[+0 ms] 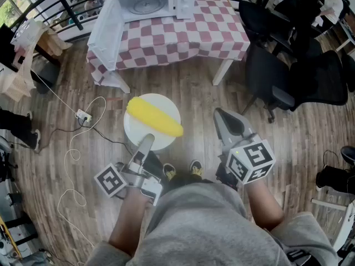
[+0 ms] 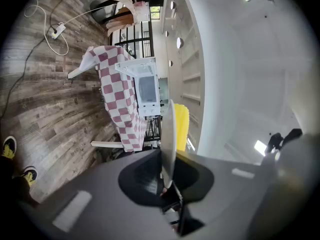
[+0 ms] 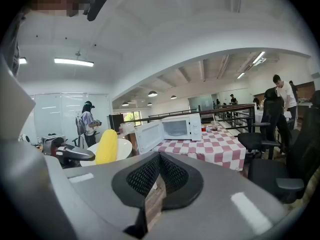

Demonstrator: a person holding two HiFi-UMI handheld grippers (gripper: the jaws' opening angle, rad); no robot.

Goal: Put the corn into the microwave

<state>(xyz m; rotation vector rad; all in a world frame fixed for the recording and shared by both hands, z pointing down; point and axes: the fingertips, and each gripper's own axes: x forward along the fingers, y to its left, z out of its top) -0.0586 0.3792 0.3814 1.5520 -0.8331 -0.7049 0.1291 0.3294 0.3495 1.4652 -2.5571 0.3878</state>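
Your left gripper (image 1: 147, 141) pinches the white plate (image 1: 163, 105) carrying the corn (image 1: 154, 117); hold it level toward the open microwave (image 1: 150, 1), right gripper (image 1: 223, 116) closed, empty.

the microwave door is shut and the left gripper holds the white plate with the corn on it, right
No: the door of the white microwave stands open, not shut, as the head view shows. The left gripper does hold the round white plate with the yellow corn cob on it.
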